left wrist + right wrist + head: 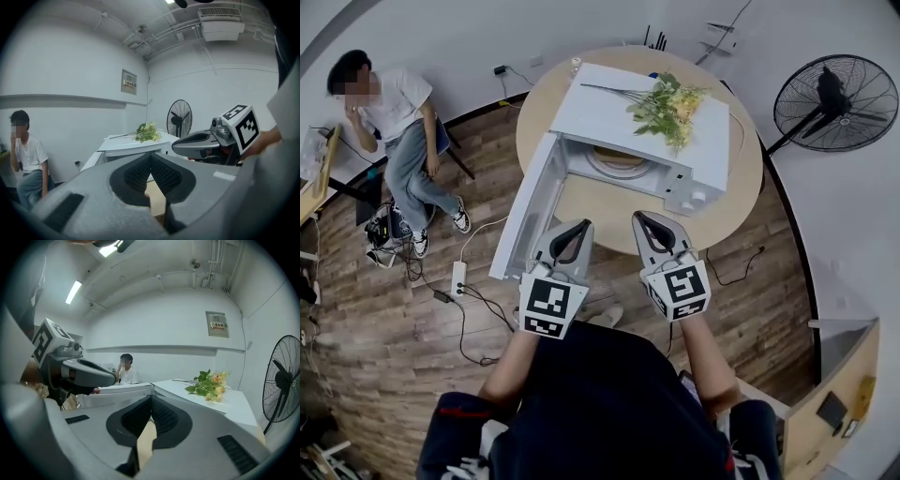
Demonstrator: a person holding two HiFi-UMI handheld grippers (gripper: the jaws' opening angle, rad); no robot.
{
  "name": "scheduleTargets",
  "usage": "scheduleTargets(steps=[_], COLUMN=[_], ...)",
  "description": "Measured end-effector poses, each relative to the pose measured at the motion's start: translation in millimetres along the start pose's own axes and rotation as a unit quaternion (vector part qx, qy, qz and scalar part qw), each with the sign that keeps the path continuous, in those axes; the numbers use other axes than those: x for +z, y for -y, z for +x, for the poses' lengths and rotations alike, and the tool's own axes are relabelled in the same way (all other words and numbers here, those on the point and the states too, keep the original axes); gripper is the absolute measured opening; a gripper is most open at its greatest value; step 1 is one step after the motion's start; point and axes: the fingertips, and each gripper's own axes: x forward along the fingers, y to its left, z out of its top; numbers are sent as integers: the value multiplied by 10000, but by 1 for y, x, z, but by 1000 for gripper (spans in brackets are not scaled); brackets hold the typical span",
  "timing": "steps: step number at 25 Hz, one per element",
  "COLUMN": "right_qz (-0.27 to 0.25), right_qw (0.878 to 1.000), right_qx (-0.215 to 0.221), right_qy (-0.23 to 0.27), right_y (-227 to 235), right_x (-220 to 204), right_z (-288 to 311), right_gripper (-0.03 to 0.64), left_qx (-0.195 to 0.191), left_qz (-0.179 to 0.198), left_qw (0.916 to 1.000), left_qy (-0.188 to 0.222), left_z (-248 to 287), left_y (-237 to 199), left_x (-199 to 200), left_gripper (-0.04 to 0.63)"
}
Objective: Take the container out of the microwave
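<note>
**Both grippers shut, empty, short of the microwave**

Left gripper (579, 228) has its jaws pressed together along their ribbed pads, with nothing between them. Right gripper (643, 219) is the same, jaws fully closed on nothing. The two hang side by side in the air, near each other but apart, both pointing at the open microwave and touching nothing.

The container (619, 159) shows as a tan round shape low inside the microwave (609, 117); its details are too small to make out. The door (525, 211) stands swung wide to the left in the head view, just ahead of the left gripper. A bunch of flowers (667, 108) lies on the microwave's top. The microwave sits on a round wooden table (609, 211). A standing fan (834, 101) is off to the right, and a person (394, 141) sits on a chair well apart at the left.
</note>
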Motion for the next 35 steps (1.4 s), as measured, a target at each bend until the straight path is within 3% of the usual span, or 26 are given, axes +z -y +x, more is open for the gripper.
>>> scheduleTargets(steps=[11,21,28,31,35], right_qz=[294,202,68,-272,-1147], right_qw=[9993,9939,9879,9821,9652], right_qx=[30,229,381,532,729], right_qy=[-220,-1062,-1502,-1789,-2236], right_y=[12,27,36,39,42], right_x=[-19,-59,-93,-108,-130], right_z=[13,59,89,104,124], right_gripper=[6,6,6,6,6], left_qx=[-268,-532,-537,-566,-530], left_qz=[0,-153,-681,-626,-671], left_qw=[9991,9967,9931,9926,9919], left_qy=[-343,-602,-789,-871,-943], left_z=[25,61,80,85,90], left_y=[4,-9,-21,-20,-25], left_x=[-13,-33,-51,-58,-64], left_gripper=[14,14,14,14,14])
